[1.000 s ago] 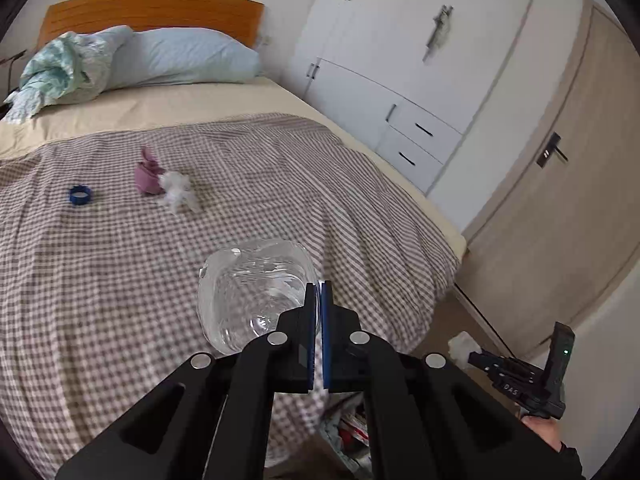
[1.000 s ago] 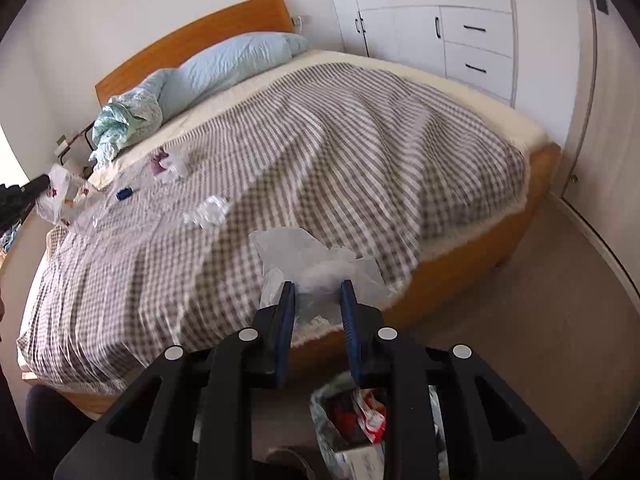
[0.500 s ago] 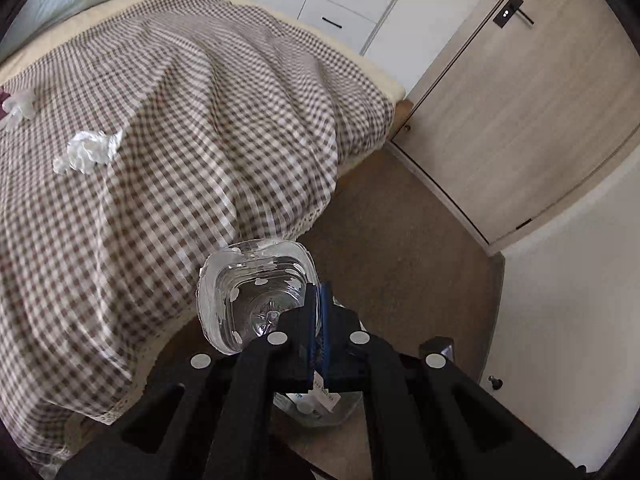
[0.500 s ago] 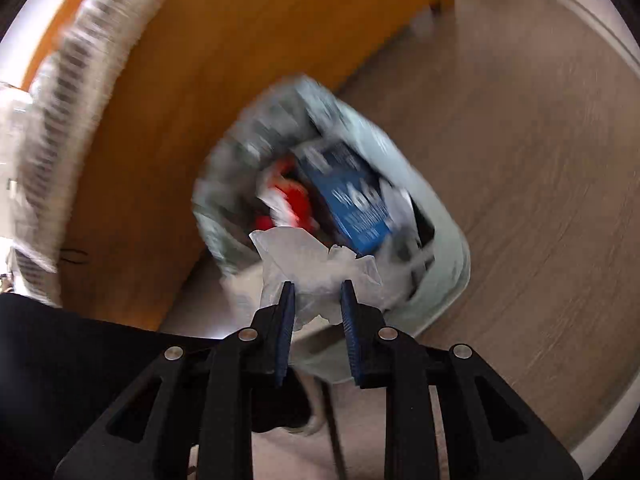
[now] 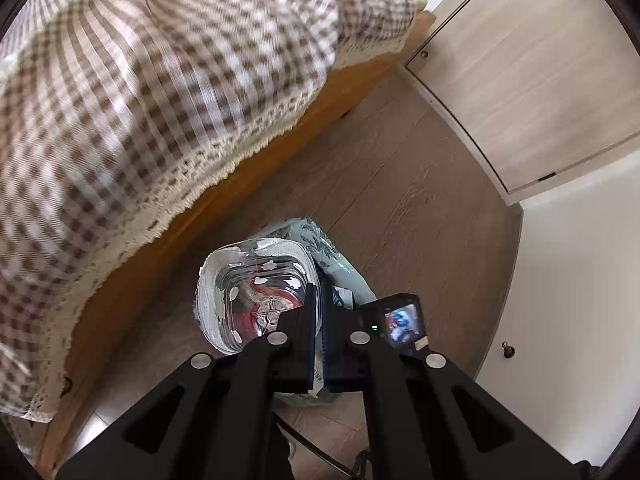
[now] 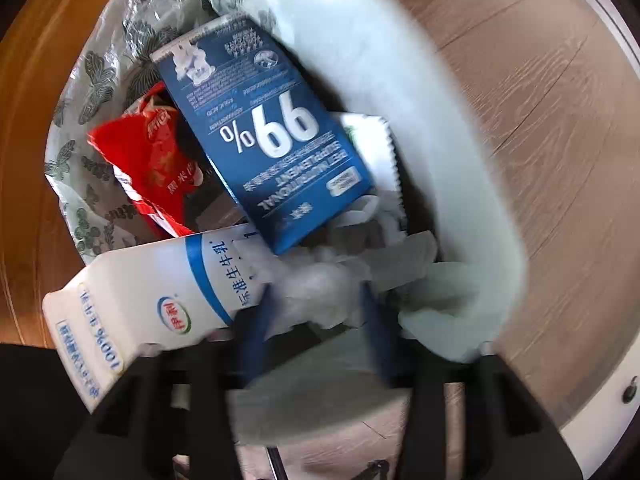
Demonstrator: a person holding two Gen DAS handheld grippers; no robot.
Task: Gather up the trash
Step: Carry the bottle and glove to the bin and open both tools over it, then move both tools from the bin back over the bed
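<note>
Bin [image 6: 460,184] now fills view; blue box [image 6: 276,144] reads "99%", perhaps "SUPPLEMENT".

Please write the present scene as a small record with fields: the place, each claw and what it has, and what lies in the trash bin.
place: wood floor beside the bed, over the trash bin
left claw: shut on the rim of a clear plastic container, above the bin
right claw: jaws opening, crumpled white tissue between them, over the bin's mouth
bin contents: blue carton, red wrapper, white milk bottle
bin liner: printed with butterflies
</note>
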